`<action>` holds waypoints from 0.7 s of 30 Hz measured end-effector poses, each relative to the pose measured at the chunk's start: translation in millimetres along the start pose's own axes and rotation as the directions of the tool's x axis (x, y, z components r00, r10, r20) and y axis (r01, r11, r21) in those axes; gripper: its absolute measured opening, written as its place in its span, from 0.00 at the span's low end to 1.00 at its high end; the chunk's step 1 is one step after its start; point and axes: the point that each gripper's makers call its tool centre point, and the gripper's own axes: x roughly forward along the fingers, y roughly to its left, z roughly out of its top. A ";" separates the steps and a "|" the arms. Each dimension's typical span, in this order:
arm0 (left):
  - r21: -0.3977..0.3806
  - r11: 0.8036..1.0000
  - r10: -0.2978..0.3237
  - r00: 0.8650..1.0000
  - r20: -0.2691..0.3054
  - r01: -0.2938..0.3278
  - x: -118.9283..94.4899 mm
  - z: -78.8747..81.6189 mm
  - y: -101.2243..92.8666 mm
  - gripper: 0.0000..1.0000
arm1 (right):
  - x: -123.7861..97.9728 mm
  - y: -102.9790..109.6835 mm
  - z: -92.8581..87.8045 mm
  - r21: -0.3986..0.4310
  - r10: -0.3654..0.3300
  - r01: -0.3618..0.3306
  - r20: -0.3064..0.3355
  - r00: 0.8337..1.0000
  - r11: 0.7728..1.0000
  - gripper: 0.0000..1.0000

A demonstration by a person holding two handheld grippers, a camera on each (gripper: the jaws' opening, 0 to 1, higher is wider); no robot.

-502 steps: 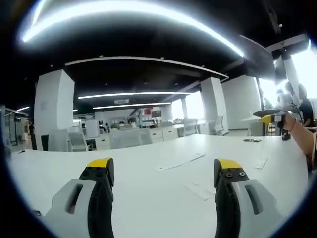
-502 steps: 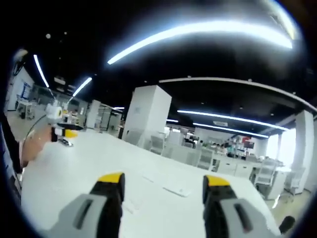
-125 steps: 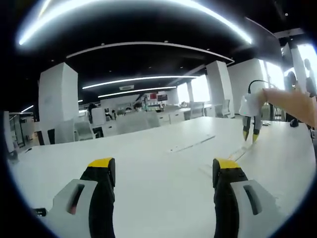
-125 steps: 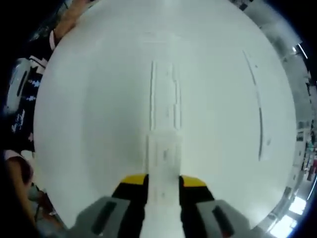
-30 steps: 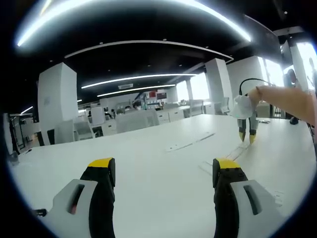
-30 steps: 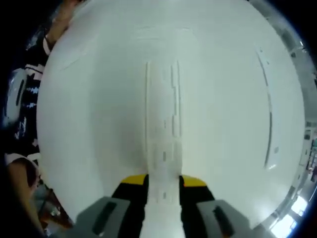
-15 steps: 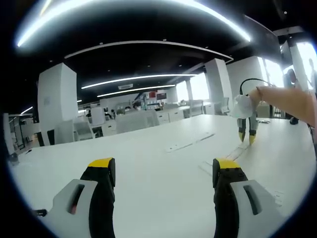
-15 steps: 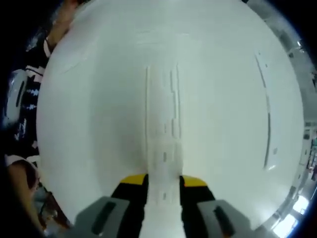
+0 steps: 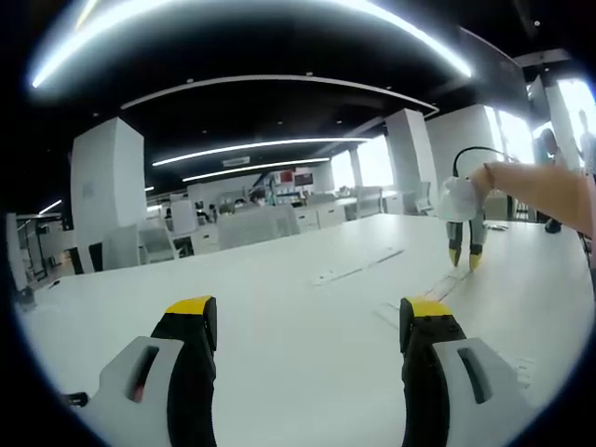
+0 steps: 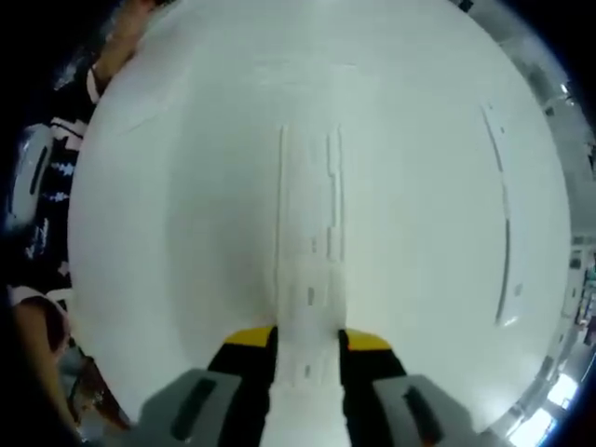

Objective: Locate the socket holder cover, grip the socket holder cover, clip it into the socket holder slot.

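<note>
Two grippers here, doing very different things. The right gripper (image 10: 307, 343) was pointed down at the white table (image 10: 168, 233), its yellow-tipped jaws pinched on the socket holder cover (image 10: 307, 358), a white strip running between them. Just ahead of the tips, the socket holder (image 10: 309, 196) lay flat, a long white channel in line with the cover; white on white, so I couldn't tell if the cover was seated in its slot. Off to the right of the jaws sat another thin strip (image 10: 506, 223). The left gripper (image 9: 307, 321) hovered over the table with jaws spread wide, holding nothing. Far ahead on its right, the right gripper (image 9: 463, 258) stood tips-down on the holder, a hand (image 9: 535, 191) behind it.
</note>
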 end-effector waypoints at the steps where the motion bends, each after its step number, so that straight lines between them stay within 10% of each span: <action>1: -0.001 1.000 0.001 1.000 0.000 -0.001 0.1 -0.1 0.5 0.79 | -0.2 -0.4 0.0 0.002 -0.009 0.009 0.005 1.000 1.000 0.30; 21: -0.006 1.000 0.001 1.000 0.000 -0.001 2.6 -0.4 2.1 0.79 | -35.4 -6.1 -9.8 0.059 -0.121 0.115 0.109 0.987 0.992 0.34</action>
